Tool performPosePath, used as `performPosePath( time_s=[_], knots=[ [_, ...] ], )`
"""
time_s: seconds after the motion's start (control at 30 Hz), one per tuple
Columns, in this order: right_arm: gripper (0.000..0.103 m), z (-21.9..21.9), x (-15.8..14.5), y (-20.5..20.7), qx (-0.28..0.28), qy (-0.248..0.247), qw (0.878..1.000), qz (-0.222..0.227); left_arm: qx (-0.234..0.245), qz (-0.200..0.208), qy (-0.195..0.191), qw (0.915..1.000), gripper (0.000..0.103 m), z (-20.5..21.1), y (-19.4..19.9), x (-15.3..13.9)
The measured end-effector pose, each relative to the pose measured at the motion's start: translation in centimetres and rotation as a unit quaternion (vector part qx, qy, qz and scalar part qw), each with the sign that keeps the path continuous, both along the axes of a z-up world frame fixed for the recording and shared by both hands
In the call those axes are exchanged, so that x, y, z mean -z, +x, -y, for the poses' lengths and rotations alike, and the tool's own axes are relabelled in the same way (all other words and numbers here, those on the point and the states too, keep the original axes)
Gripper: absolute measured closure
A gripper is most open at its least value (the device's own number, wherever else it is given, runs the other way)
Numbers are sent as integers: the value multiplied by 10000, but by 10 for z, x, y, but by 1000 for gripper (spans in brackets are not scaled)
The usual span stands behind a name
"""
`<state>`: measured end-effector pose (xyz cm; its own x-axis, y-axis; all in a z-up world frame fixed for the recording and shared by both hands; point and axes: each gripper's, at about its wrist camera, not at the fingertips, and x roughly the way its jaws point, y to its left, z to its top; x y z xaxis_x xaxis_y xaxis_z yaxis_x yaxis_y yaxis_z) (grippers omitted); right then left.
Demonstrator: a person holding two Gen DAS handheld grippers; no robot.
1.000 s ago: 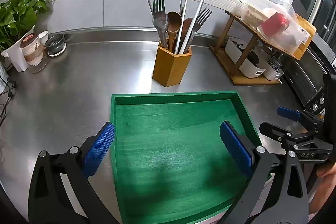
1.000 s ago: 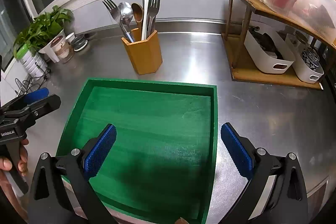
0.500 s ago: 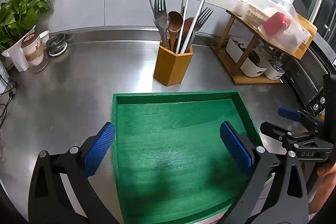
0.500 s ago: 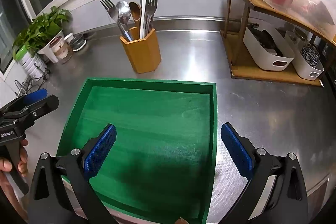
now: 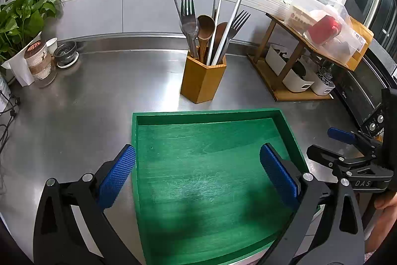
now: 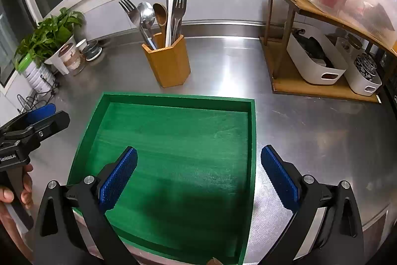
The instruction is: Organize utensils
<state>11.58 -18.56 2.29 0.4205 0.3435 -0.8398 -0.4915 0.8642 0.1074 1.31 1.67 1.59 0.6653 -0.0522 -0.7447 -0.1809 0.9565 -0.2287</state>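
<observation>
utensils (image 5: 211, 34) all stand in the wooden holder (image 5: 203, 81) at the far middle of the desk (image 5: 74, 116); the green tray (image 5: 208, 165) near me holds nothing. that fits sorting about to start or just finished, i can't tell. my left gripper (image 5: 198, 178) and right gripper (image 6: 198, 178) hover, jaws wide apart, gripping nothing. readable: "das" on the right tool, "genrobot.ai" on the left.

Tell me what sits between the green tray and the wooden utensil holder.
Nothing: only a bare strip of steel counter separates the green tray from the wooden utensil holder. Both wrist views show it, the right one most plainly.
</observation>
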Motion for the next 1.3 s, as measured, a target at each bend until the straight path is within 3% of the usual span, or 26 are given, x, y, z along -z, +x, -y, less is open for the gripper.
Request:
performPosePath(
  time_s=[1.3],
  knots=[
    [4, 2, -1, 5, 7, 6, 10000, -32, -77, -187, 123, 9997, 8, -1, 7, 2]
  ],
)
